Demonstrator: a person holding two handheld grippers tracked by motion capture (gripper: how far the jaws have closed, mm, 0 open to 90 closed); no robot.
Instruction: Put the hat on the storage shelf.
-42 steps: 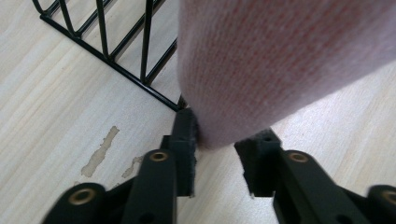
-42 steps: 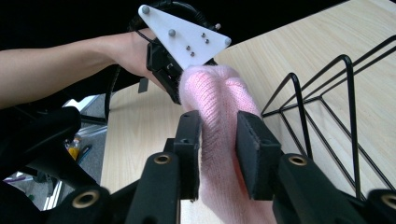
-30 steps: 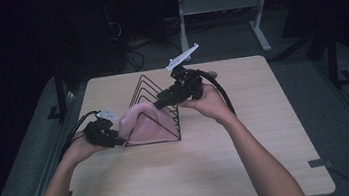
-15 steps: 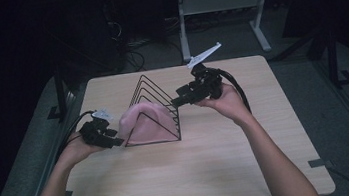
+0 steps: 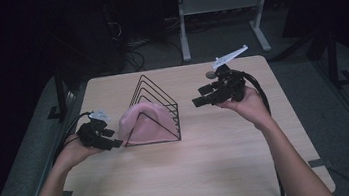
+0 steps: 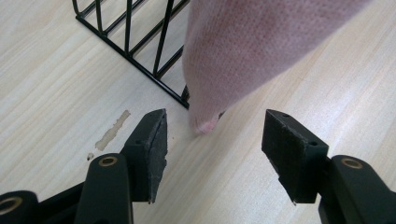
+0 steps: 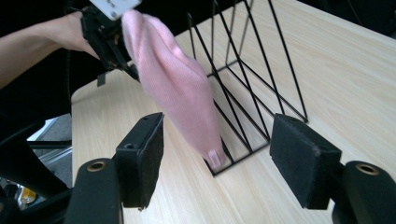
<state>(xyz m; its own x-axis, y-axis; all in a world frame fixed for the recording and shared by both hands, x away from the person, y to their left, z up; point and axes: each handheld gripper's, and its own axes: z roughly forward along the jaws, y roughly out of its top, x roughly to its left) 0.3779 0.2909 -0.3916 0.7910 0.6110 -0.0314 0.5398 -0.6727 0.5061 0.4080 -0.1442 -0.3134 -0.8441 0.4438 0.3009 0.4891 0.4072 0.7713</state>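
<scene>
Pink knit cloth (image 5: 143,124) is draped over the front of the black wire rack (image 5: 155,98), which stands left of centre on the desk (image 5: 221,163), nearer the far edge than the near one. The cloth forms an arch over the rack's frontmost wire triangles, with both ends hanging down to the desk surface.

Left claw (image 5: 112,138) sits low by the desk's left edge, just beside the cloth's left end. In the left gripper view the jaws are wide apart and hold nothing; the cloth's hanging tip (image 6: 205,123) sits between and just ahead of the pads, apart from both, right at the rack's base-wire corner (image 6: 140,56). There is a small pale smear on the desk (image 6: 112,133) beside the left pad.

Right claw (image 5: 200,100) is raised above the desk to the right of the rack, well apart from it and pointing left toward it. Its jaws are also wide apart with nothing between them. The right gripper view looks along the rack's wires (image 7: 252,84) with the cloth (image 7: 182,88) hanging over its near side; the left claw (image 7: 109,37) and forearm show beyond it.

Both hands are on their grippers: left hand (image 5: 75,150), right hand (image 5: 249,104).
</scene>
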